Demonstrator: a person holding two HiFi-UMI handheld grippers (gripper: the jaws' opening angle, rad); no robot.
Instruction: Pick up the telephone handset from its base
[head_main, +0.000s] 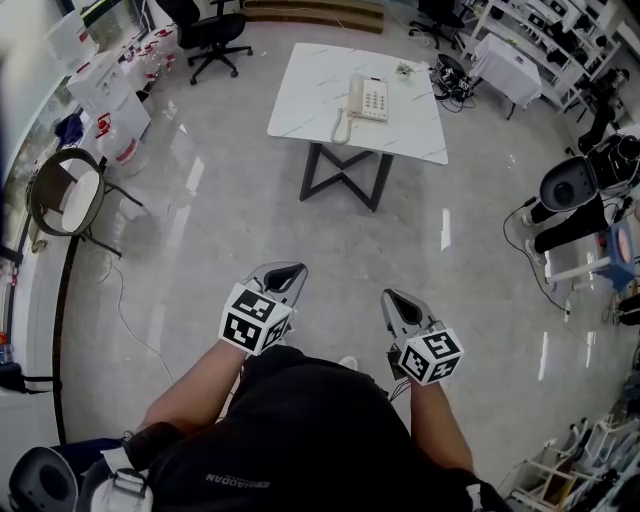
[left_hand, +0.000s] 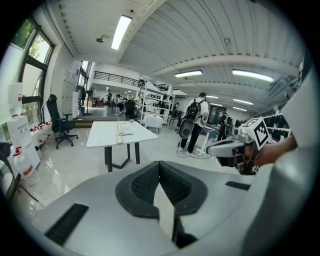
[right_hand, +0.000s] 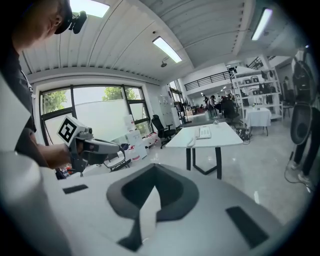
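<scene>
Left hand-held gripper (head_main: 283, 270) and right hand-held gripper (head_main: 397, 298), jaws together, hover well apart from the telephone handset (head_main: 343, 122).

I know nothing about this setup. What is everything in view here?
table: one, white top, dark legs, ahead on the floor
telephone: one, cream, on the table, handset resting on its base
office chair: one, black, beyond the table, left
round chair: one, dark frame, pale seat, far left
left gripper: one, grey, jaws together, empty, well short of the table
right gripper: one, grey, jaws together, empty
</scene>
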